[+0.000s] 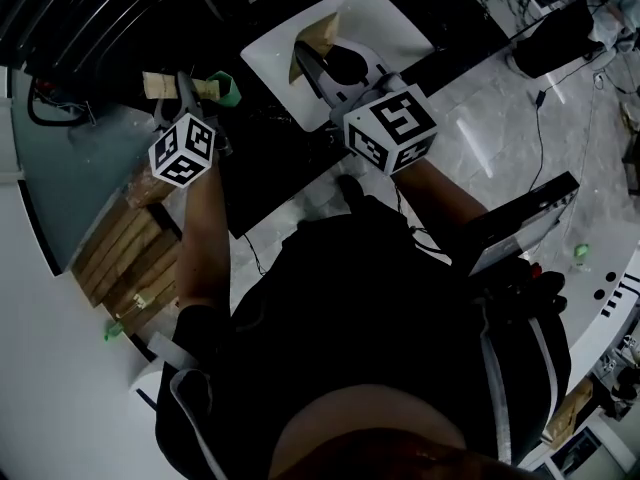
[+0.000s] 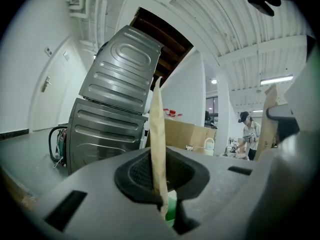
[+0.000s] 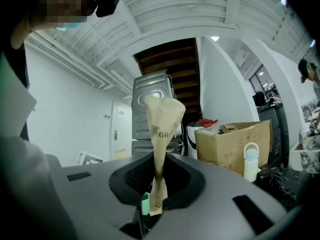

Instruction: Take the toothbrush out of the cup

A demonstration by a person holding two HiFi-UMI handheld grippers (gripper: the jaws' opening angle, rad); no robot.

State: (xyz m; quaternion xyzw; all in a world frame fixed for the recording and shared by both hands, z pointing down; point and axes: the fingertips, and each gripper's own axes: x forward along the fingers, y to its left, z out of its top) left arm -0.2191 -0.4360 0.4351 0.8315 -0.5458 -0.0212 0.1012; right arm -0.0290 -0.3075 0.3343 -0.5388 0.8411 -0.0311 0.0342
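The left gripper (image 2: 161, 184) has its fingers (image 2: 100, 199) pressed together on a slim tan strip that I take for the toothbrush (image 2: 157, 129). It is seen edge-on, and whether it is bare bamboo or sheathed in kraft paper I cannot tell. Most of its length stands above the fingers, only a short stub shows below them, and a green bit (image 2: 172, 206) sits just beside that stub; what this is I cannot tell. The right gripper (image 3: 157, 184) has its fingers (image 3: 225, 184) closed on a printed kraft-paper piece (image 3: 162, 119), pinched narrow between them and flaring above. It may be the cup squashed flat, but I cannot be sure, and in the head view it hangs over a white tray (image 1: 400, 18), well apart from the left fingers. The toothbrush looks very light, thin and narrow: probably stiff along its length, yet easy to swing about a pinch this close to one end. Its matt tan face should give the pads fair friction, though a paper skin could crease or slide over what is inside. The best hold, I judge, is across the flat faces of the handle, a little further from the end and away from any bristles, with only modest squeeze.
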